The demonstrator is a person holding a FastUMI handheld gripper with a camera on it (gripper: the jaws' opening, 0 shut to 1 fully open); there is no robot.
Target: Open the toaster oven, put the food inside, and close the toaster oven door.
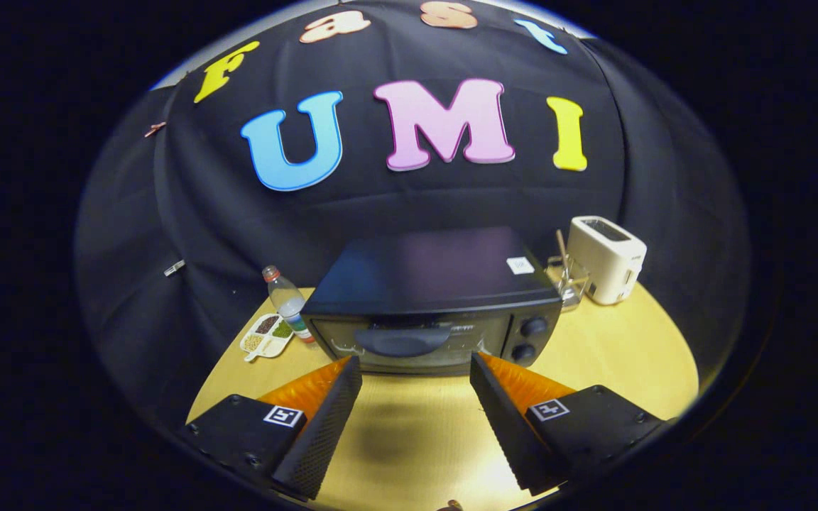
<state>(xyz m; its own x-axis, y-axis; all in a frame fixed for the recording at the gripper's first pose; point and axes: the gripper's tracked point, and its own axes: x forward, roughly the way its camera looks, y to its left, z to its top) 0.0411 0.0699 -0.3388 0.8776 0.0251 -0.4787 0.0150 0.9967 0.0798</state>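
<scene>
Toaster oven sits right in the middle of the yellow table, black box, door shut, with the curved handle across the front glass and two round knobs stacked on its right side. There's a small white sticker on the top panel near the back right corner.

From the gripper view, the gripper is spread wide open and has hold of nothing. Both black fingers point at the oven front, tips just short of it, one lined up under the left end of the door and the other under the knobs. Bare table shows in the gap between them, with a soft shadow on it.

Off to the left of the oven there's a plastic bottle with a red cap, standing upright, and just in front of it a white divided tray with little piles of what looks like grains or seeds, hard to tell exactly. On the right, behind the oven, a clear glass container with a stick poking out, and next to that a white toaster. Can't pick out which item is meant to be the food.
</scene>
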